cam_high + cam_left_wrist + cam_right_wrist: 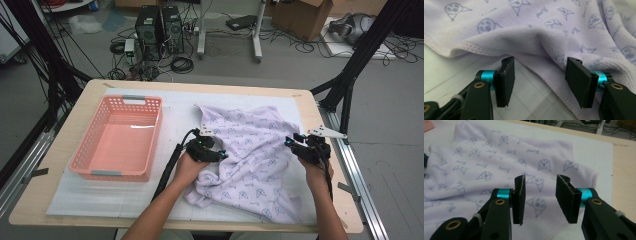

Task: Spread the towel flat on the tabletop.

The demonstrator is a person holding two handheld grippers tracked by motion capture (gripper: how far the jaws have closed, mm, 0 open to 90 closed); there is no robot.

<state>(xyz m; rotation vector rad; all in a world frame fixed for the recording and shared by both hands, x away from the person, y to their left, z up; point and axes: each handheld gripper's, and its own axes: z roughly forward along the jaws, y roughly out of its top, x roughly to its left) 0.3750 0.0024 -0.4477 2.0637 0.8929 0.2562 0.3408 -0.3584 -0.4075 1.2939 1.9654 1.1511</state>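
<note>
A lilac towel (250, 150) printed with small cartoon faces lies crumpled on the white mat, right of centre. My left gripper (221, 155) is at the towel's left edge, low over the mat. In the left gripper view this gripper (540, 85) is open, and the towel's stitched hem (536, 67) runs just beyond the gap, clear of both pads. My right gripper (291, 143) hovers over the towel's right side. In the right gripper view that gripper (541, 199) is open too, with the towel (499, 165) spread flat below it and nothing between the pads.
A pink plastic basket (122, 100) with nothing in it stands on the left of the white mat (175, 107). The wooden table edge (330, 165) runs close to the right hand. Cables, computer towers and boxes sit on the floor beyond the table.
</note>
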